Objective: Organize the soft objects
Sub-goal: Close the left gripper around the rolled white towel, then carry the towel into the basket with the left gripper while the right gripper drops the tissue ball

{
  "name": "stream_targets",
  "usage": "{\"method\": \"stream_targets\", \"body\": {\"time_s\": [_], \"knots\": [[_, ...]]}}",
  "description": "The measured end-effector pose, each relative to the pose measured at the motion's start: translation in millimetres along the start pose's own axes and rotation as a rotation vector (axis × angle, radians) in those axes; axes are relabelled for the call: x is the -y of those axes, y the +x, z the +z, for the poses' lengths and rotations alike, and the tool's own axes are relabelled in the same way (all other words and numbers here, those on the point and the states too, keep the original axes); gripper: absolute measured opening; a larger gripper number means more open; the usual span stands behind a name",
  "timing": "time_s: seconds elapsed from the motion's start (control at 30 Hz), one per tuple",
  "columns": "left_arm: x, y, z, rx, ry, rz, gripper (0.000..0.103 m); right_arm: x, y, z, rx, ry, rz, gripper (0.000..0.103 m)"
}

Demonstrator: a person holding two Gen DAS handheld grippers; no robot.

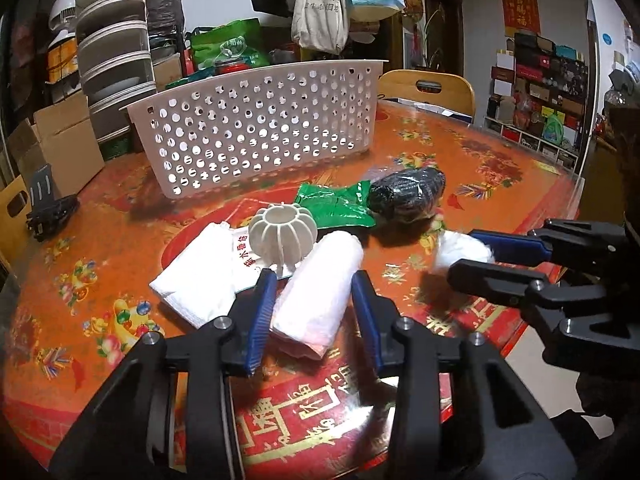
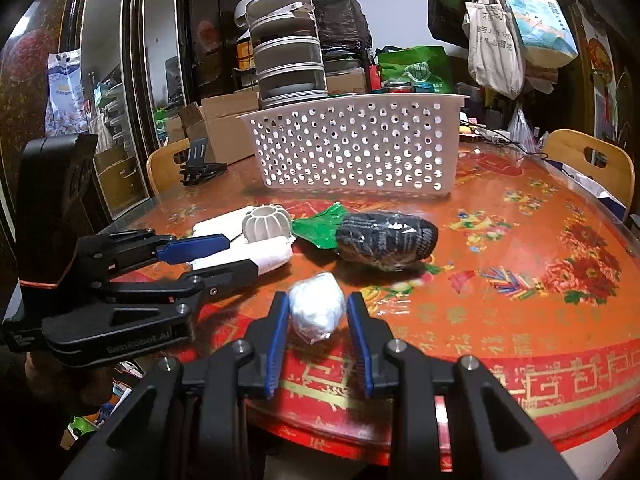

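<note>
A white perforated basket [image 1: 256, 128] stands at the back of the red table; it also shows in the right wrist view [image 2: 356, 144]. My left gripper [image 1: 314, 284] is open with its jaws on either side of a rolled white towel [image 1: 316, 292], which lies on the table. My right gripper [image 2: 318, 304] is open around a small white wrapped bundle [image 2: 318, 308]. A dark wrapped roll [image 1: 406, 192], a green packet [image 1: 336, 204], a folded white cloth [image 1: 200, 276] and a white ribbed ball [image 1: 282, 236] lie nearby.
The table [image 1: 500, 184] is round with a glass top. A black stand [image 1: 48, 204] sits at its left edge. Wooden chairs [image 1: 428, 88] stand behind it. Boxes, stacked containers and hanging bags fill the background.
</note>
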State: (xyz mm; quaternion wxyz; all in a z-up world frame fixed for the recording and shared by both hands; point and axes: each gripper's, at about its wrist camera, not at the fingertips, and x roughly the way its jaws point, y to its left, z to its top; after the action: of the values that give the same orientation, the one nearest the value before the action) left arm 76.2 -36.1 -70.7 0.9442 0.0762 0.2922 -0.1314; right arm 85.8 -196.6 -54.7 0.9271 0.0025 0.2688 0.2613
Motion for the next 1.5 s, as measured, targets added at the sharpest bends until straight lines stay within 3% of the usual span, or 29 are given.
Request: {"method": "stream_targets", "body": {"time_s": [0.13,0.43,0.83,1.13,1.5], "knots": [[-3,-6,0,0.012,-0.034,-0.028,0.03,0,-1,0,0.005,0.001,-0.001,0.029],[-10,-33,12,0.071,-0.07,-0.04,0.029,-2,-6,7,0.016,0.002,0.01,0.029],[-29,-58,47,0.136,-0.11,-0.031,0.029,0,-18,51,0.061,-0.013,-0.011,0.029],[-48,-55,91,0.171,-0.136,-0.035,0.029,10,-18,97,0.093,-0.037,-0.026,0.029],[-88,-34,169,0.2,-0.175,-0.02,0.029,39,1,173,0.087,-0.03,-0.026,0.029]]}}
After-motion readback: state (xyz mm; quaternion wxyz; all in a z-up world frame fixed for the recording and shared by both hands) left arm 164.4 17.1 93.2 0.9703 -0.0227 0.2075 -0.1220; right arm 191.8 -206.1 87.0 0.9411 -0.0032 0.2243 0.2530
